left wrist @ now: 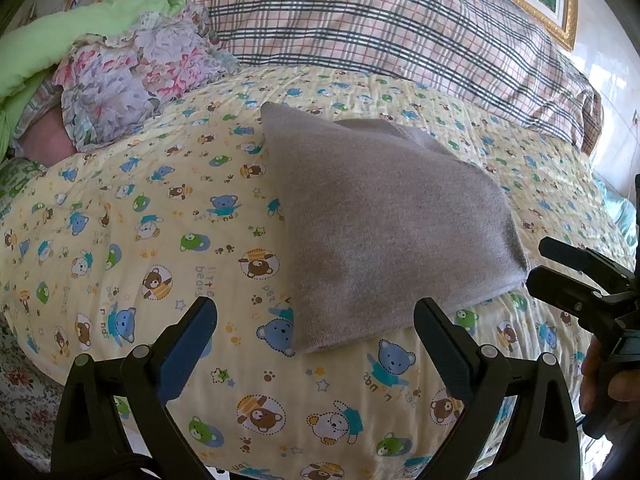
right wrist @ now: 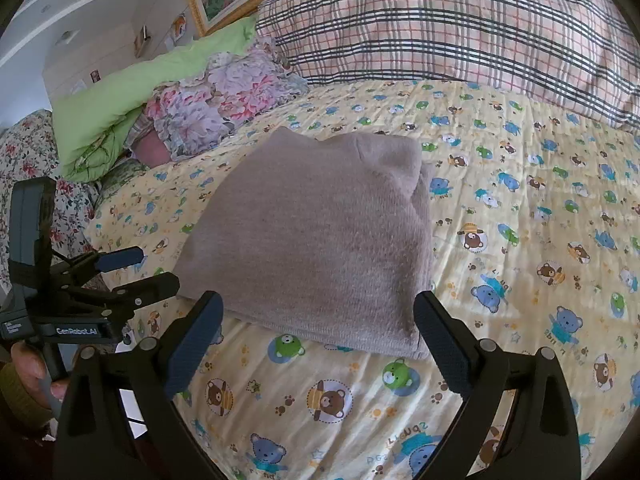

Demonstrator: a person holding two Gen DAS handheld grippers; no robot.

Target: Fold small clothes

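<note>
We see the folded grey garment lying flat on the bear-print quilt, just ahead of both tools. Our left gripper and right gripper hang low over the quilt's near edge — jaws spread wide, holding nothing — flanking the garment's near corners.

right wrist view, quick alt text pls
A folded grey knit garment lies on a yellow bear-print bedspread, just beyond the open right gripper. The left gripper hovers at its left edge, a plaid pillow behind.
</note>
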